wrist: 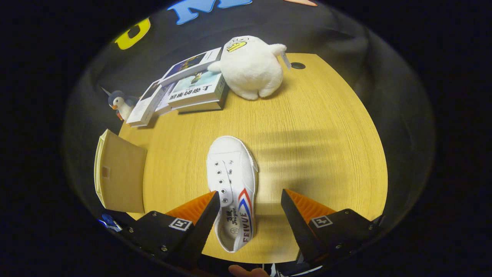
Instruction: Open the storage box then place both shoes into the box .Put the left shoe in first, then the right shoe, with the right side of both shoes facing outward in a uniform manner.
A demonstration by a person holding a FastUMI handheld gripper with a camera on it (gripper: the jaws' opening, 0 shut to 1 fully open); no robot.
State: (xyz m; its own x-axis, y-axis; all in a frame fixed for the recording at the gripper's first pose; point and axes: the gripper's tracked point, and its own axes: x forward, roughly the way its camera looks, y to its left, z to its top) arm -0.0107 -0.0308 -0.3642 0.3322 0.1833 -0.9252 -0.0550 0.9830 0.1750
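While the fingers are hanging apart, nothing is being pinched yet.

Tongs: the gripper (250, 204) is standing spread wide above the table (315, 154), its jaws clear of everything.

Shoe: the white shoe (232, 188) is lying on the table between the fingers, nearer the left one, heel towards the gripper and toe pointing away.

Box: the storage box (121, 175) is sitting at the table's left edge, well apart from the shoe; whether it is already open I cannot tell.

Grip, as I judge it: centring over the heel collar and closing across the shoe's sides is looking wisest.

Beyond: books (192, 90), a white plush duck (251, 67) and a small penguin (120, 104) are sitting at the far side.
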